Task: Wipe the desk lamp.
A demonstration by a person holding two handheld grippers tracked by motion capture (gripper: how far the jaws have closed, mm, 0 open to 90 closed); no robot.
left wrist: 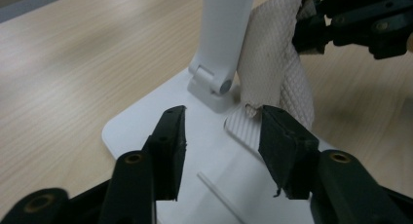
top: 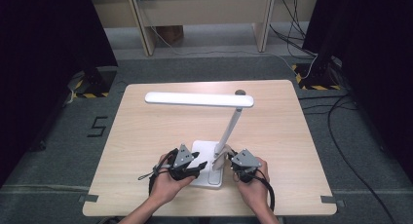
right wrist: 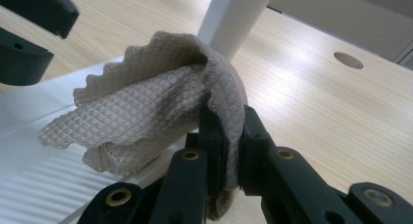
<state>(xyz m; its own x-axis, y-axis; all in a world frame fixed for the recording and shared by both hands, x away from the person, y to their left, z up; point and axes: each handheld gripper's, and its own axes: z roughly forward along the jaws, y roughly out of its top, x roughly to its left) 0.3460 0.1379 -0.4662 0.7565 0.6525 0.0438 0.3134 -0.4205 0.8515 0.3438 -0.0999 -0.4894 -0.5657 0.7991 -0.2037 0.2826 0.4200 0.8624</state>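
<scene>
Lab: hazard-taped stands (top: 90, 87), trailing cables (top: 336, 112), numbered grey floor (top: 58, 151).

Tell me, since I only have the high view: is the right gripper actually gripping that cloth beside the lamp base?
Observer: Yes. In the right gripper view, the right gripper is shut on a fold of the beige waffle-textured cloth.
Operator: And the other one?
Observer: The left gripper view shows the left gripper open over the white lamp base, with nothing between its jaws.
Operator: Where does the cloth hang?
Observer: Right beside the lamp's stem, with its lower edge at a ribbed patch on the base.
</scene>
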